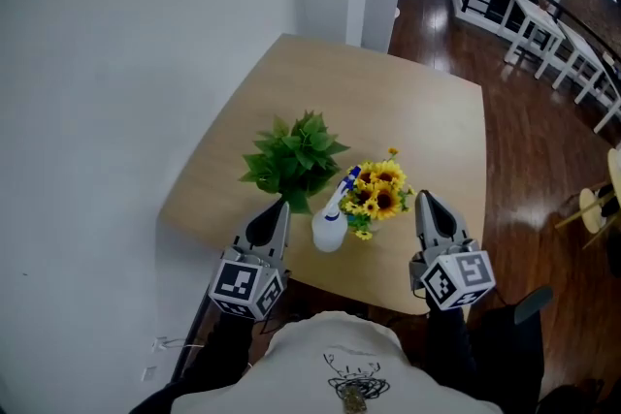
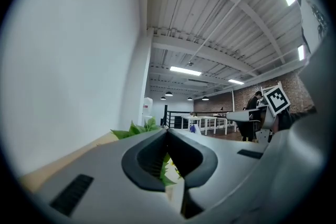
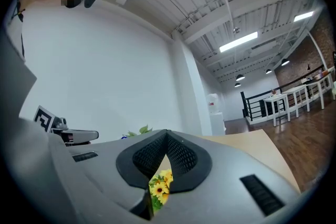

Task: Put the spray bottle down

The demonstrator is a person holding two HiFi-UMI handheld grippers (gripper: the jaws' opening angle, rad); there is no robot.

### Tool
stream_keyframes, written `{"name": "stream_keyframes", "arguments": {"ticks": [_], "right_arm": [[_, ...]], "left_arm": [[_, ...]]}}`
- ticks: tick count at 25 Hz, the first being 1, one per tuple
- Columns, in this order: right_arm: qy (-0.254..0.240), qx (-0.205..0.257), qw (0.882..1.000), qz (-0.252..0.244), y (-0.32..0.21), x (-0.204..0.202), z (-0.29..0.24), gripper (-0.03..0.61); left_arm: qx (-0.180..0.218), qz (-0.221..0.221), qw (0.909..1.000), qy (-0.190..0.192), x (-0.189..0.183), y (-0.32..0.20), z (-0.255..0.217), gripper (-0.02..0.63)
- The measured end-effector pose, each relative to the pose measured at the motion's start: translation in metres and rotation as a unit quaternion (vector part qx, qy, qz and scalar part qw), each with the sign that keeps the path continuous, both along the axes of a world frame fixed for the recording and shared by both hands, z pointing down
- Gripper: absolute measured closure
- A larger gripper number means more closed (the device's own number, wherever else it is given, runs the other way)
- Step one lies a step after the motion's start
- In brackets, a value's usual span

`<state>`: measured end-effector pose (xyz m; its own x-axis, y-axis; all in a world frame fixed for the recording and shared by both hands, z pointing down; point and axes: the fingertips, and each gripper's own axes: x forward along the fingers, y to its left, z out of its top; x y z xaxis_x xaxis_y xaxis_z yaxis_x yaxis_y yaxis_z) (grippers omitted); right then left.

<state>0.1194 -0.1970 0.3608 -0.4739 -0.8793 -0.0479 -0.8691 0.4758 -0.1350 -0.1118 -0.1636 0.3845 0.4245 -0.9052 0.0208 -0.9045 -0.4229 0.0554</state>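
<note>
On the near part of the light wooden table, between my two tongs, stands the spray bottle. It has a round, milky white plastic body and a blue spray head at the top. Its neck looks a little tilted toward the flowers in the head view, but I cannot say if it really leans. The bottle rests on the table top and nothing grips it. It is just beside the green leafy plant on one side and the bunch of yellow sunflowers on the other. I cannot tell whether it touches them.

My left tongs are closed completely, tip against tip, and they hold nothing. In the left gripper view only green leaves show behind the joined jaws. These tongs are near the bottle, at its left, but apart from it. My right tongs are also closed to the tips and empty. In the right gripper view the sunflowers appear in the small gap under the tips, behind them and not between them. These tongs are at the right of the flowers.

I count one spray bottle, one green plant, one bunch of sunflowers, one table under them, and two tongs, each with one marker cube.
</note>
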Motion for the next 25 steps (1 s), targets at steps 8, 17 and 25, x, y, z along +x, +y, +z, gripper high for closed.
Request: {"name": "stream_keyframes", "arguments": {"ticks": [8,17,25], "right_arm": [[0.01,0.013,1.0,-0.012,0.002,-0.002,-0.005,0.607],[0.01,0.005,1.0,-0.008,-0.001,0.0,0.004,0.607],[0.005,0.002,1.0,-0.008,-0.001,-0.001,0.005,0.607]], "left_arm": [[-0.008,-0.007,0.9999,0.003,-0.003,-0.005,0.0,0.624],[-0.008,-0.014,0.9999,0.001,-0.006,-0.008,0.002,0.623],[-0.014,-0.012,0.9998,0.003,-0.006,-0.009,0.003,0.623]]}}
